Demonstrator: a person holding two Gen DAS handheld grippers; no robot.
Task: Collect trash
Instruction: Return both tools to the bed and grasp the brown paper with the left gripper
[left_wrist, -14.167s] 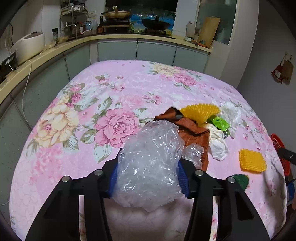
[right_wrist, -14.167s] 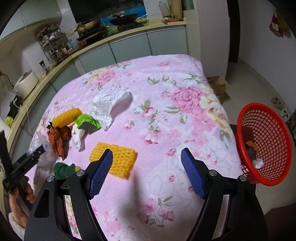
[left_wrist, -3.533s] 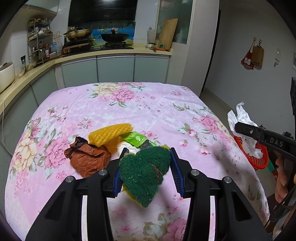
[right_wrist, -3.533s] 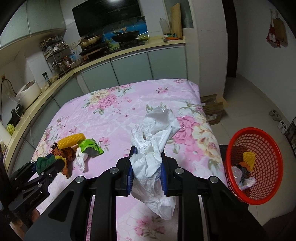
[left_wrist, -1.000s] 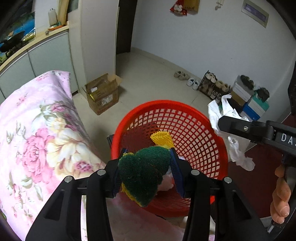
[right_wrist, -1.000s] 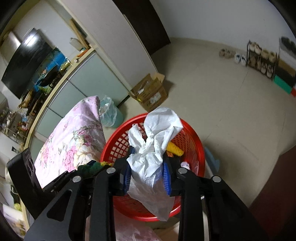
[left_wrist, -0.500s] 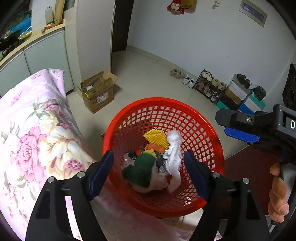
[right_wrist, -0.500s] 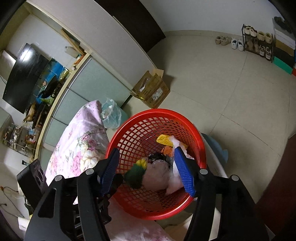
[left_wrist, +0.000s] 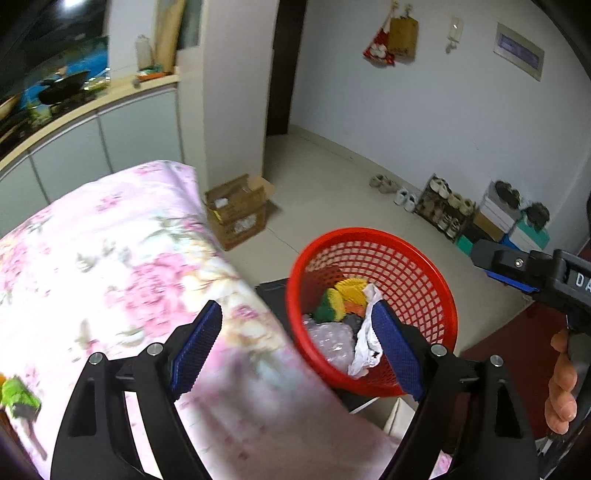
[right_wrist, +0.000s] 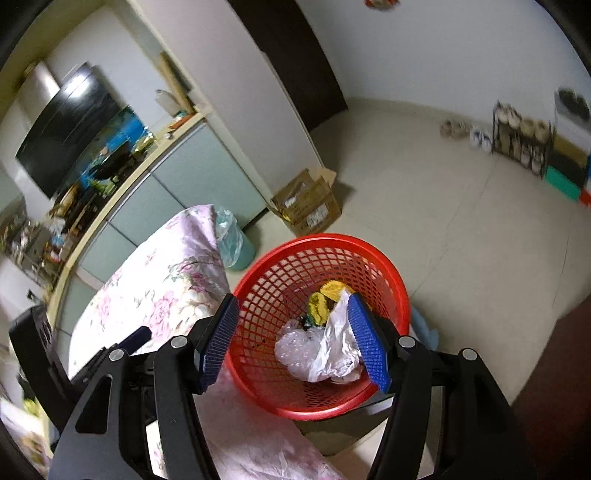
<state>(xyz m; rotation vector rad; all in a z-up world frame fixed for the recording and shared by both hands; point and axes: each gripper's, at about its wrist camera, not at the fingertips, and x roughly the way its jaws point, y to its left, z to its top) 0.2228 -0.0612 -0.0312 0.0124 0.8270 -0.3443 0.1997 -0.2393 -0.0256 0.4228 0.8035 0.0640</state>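
Room: tiled floor, kitchen cabinets, one cardboard box (left_wrist: 238, 212) | Table (left_wrist: 110, 258): one, floral pink cloth | Basket (right_wrist: 369, 254): one, red, beside table, trash inside | Left gripper (left_wrist: 295, 347): jaws opening, nothing held | Right gripper (right_wrist: 295, 341): jaws parted, nothing held | White bag (right_wrist: 338, 350), green-yellow sponge (left_wrist: 328, 304): one each, in basket

Green wrapper (left_wrist: 18, 397) blurred, edge-cropped

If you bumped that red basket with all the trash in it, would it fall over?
Probably it would slide or tip fairly easily. The red basket is thin open plastic mesh, so it looks light. What's inside, a white plastic bag, bubble wrap and a sponge, is soft and adds little weight. It sits on a dark stand beside the table, which may make tipping likelier.
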